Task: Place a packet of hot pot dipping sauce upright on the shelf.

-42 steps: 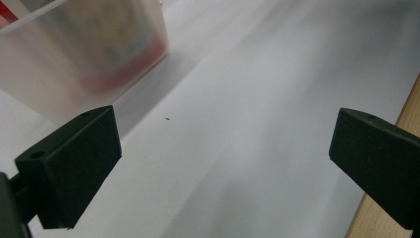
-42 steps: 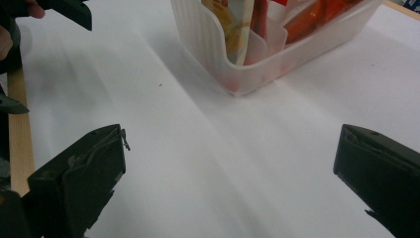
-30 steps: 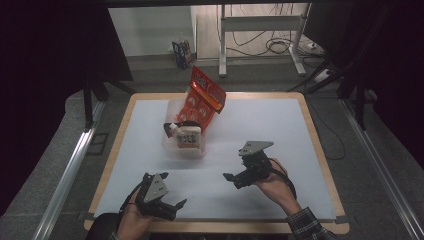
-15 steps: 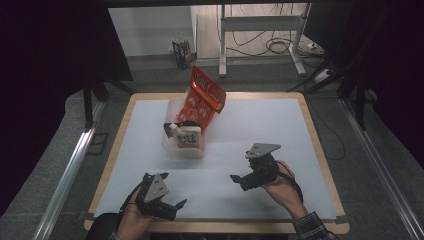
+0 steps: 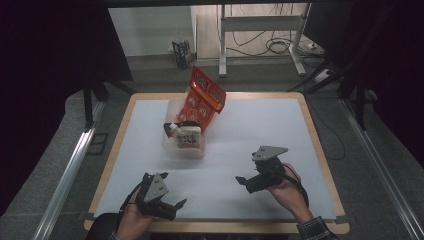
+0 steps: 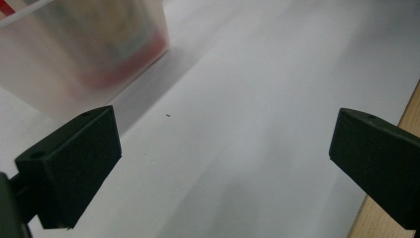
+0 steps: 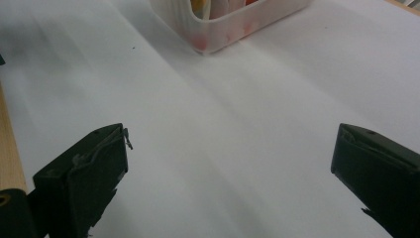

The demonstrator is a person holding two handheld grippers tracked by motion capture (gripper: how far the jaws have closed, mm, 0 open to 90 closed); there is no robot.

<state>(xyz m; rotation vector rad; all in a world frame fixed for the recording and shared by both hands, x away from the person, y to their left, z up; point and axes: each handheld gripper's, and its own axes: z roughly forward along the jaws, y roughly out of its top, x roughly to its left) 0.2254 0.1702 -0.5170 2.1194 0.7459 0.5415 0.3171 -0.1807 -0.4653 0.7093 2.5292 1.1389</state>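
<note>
A translucent plastic bin [image 5: 186, 145] stands on the white table sheet [image 5: 260, 125], left of centre. A tall red snack bag [image 5: 204, 97] leans out of it, and a white packet with dark print [image 5: 188, 138] sits at its front. My left gripper [image 5: 172, 206] rests near the front edge, below the bin, open and empty. My right gripper [image 5: 244, 182] hovers at the front right, open and empty, pointing left. The bin's blurred wall [image 6: 84, 54] fills the upper left of the left gripper view. Its near corner [image 7: 223, 25] shows at the top of the right gripper view.
The wooden table rim [image 5: 320, 150] frames the white sheet. Beyond the far edge are a metal stand with cables [image 5: 260, 30] and a small box on the floor [image 5: 181, 52]. A rail [image 5: 70, 170] runs along the left side.
My right gripper has drawn back toward the front right of the table and a little lower. The left gripper and the bin have stayed put.
</note>
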